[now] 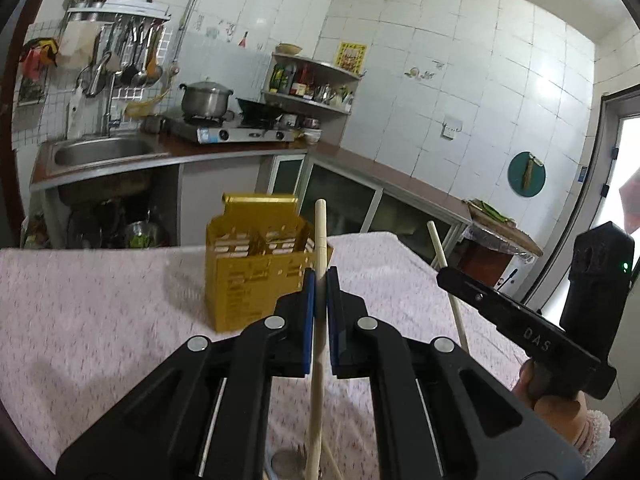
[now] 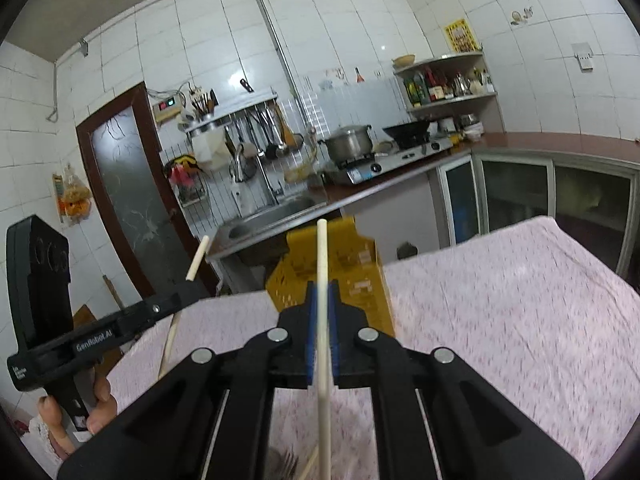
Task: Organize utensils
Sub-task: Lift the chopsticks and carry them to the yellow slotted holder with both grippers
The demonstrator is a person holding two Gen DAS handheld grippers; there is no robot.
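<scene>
1. Left wrist view: the left gripper (image 1: 320,276) is clamped on a pale wooden chopstick (image 1: 319,320), which stands nearly upright between the blue pads (image 1: 308,312); its top end pokes well above the jaws and its lower end runs down out of frame.
2. Right wrist view: the right gripper (image 2: 322,292) is likewise closed on a second chopstick (image 2: 323,320), held much the same way, tip up.
3. Just beyond both grippers stands the yellow utensil holder (image 1: 244,280), a slotted box on the pink tablecloth (image 1: 100,300). Its compartments face up and its back flap rises behind them.
4. More utensils lie low on the cloth under the grippers, among them what looks like a fork (image 2: 286,462), blurred.
5. Behind the table: sink (image 1: 100,152), stove with a steel pot (image 1: 206,98), and a corner shelf (image 1: 312,80).
6. Risks, as judged: each thin round stick is pinched at a single spot, so it could pivot or slip if tilted quickly. The long lower end may catch the holder's rim or flap and tip the light box. With both hands converging, the two sticks could knock together.
</scene>
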